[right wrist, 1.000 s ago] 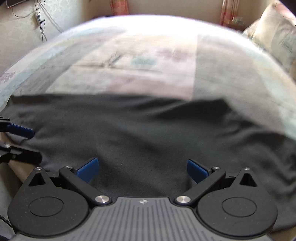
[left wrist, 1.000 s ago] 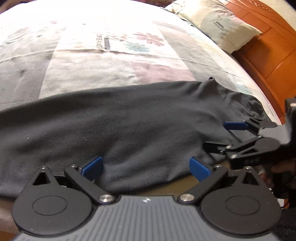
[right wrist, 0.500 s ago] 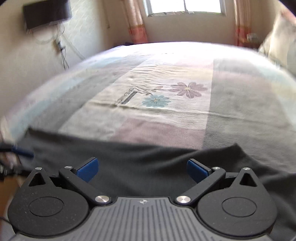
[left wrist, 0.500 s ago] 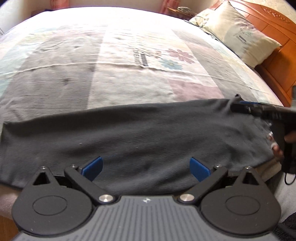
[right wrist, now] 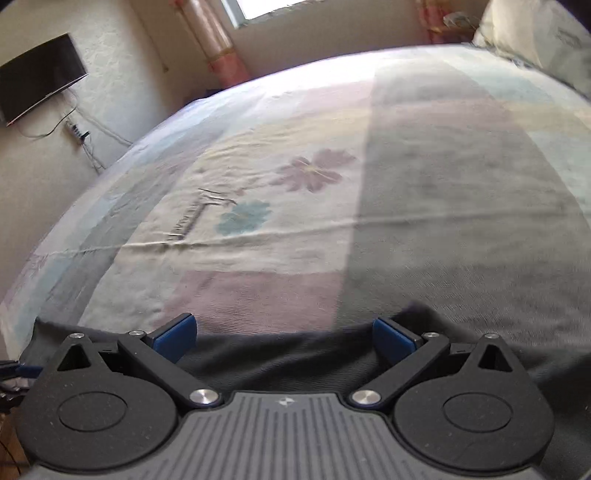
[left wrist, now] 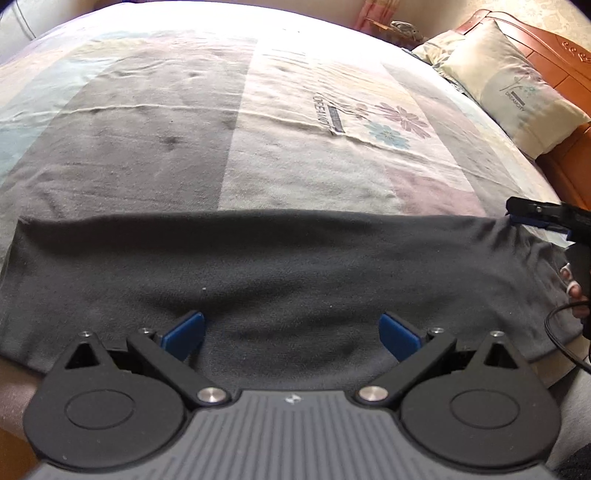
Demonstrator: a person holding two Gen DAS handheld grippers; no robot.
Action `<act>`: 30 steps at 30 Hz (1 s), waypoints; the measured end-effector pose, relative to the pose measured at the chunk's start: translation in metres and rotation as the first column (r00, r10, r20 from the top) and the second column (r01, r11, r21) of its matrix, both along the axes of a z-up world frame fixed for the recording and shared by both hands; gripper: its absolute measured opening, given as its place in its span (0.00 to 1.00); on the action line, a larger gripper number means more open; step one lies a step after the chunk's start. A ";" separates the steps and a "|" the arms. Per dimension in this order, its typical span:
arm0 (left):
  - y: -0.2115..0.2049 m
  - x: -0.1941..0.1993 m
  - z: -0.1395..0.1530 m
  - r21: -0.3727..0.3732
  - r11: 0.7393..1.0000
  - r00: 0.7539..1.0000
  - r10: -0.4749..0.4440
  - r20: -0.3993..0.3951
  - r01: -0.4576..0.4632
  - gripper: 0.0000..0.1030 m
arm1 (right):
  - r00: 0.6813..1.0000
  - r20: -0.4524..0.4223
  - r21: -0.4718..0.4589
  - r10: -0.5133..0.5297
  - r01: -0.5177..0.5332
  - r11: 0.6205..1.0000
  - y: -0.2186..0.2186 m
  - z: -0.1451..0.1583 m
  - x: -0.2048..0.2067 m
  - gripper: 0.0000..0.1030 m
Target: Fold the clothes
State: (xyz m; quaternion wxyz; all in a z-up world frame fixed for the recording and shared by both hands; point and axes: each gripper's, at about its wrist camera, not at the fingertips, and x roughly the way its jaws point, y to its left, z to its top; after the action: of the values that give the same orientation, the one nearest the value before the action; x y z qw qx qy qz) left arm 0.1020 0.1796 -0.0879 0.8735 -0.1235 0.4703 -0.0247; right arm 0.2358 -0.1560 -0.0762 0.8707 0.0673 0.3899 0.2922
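A dark grey garment (left wrist: 280,266) lies flat in a long band along the near edge of the bed. My left gripper (left wrist: 291,332) is open above its near middle, holding nothing. My right gripper (right wrist: 284,338) is open over the garment's far edge (right wrist: 295,354), with nothing between its fingers. In the left wrist view the right gripper (left wrist: 543,218) shows at the garment's right end, seen edge-on.
The bed (left wrist: 258,129) has a patchwork cover with flower prints. A pillow (left wrist: 509,88) leans on the wooden headboard (left wrist: 554,51) at the right. A wall TV (right wrist: 37,92) and a window (right wrist: 277,7) lie beyond the bed.
The garment's right end has been spread out flat. Both grippers have tilted up, so more of the bed shows. The right gripper has moved to the garment's far edge.
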 end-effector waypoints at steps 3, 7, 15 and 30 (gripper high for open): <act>0.000 0.002 -0.001 0.005 1.000 1.000 -0.005 0.002 0.005 0.98 | 0.997 0.001 -0.014 0.077 -0.077 0.997 0.021 -0.001 -0.006 1.00; 0.001 0.000 -0.001 0.004 1.000 1.000 -0.012 0.006 0.012 0.98 | 0.999 -0.004 -0.117 0.033 -0.033 0.993 0.030 -0.021 0.008 1.00; -0.001 -0.002 -0.001 0.012 1.000 1.000 -0.017 0.014 0.016 0.98 | 0.998 0.013 -0.039 0.061 -0.060 0.997 0.014 0.015 -0.023 1.00; 0.001 -0.012 0.006 0.015 0.999 0.998 -0.030 0.057 0.029 0.99 | 0.998 0.020 -0.148 0.059 -0.055 0.987 0.030 0.002 -0.027 1.00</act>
State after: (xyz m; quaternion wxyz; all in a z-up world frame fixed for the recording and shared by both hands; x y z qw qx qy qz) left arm 0.0896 0.1809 -0.0816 0.8870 -0.1097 0.4470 -0.0380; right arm 0.2084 -0.1256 -0.0738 0.8693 -0.0119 0.4015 0.2881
